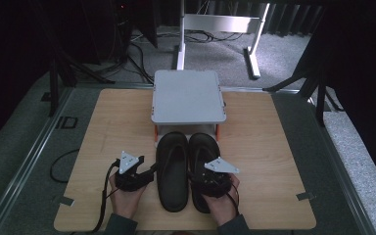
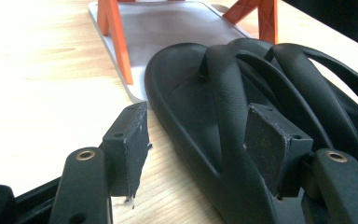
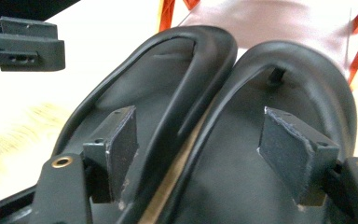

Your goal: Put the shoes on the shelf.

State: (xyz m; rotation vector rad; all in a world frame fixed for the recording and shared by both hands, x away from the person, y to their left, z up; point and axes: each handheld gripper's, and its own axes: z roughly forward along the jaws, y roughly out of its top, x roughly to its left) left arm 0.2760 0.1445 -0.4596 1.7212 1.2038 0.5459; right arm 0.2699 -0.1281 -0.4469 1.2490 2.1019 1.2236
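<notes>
Counter (image 1: 264,147): pale wood-grain rectangle; grey flat-topped stand (image 1: 188,95) on orange legs (image 2: 116,37) at the middle of its far edge. Pair of black flip-flops (image 1: 185,169), smooth rubbery soles and thick straps, side by side touching, toes at the stand, heels toward the near edge. Left hand-held gripper (image 2: 196,140) jaws wide apart, straddling the left sandal's outer rim, gripping nothing; right hand-held gripper (image 3: 214,149) equally wide, above the heels, empty.

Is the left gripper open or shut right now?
Open. In the left gripper view, the left gripper has its jaws spread wide, straddling the edge of the left sandal.
</notes>
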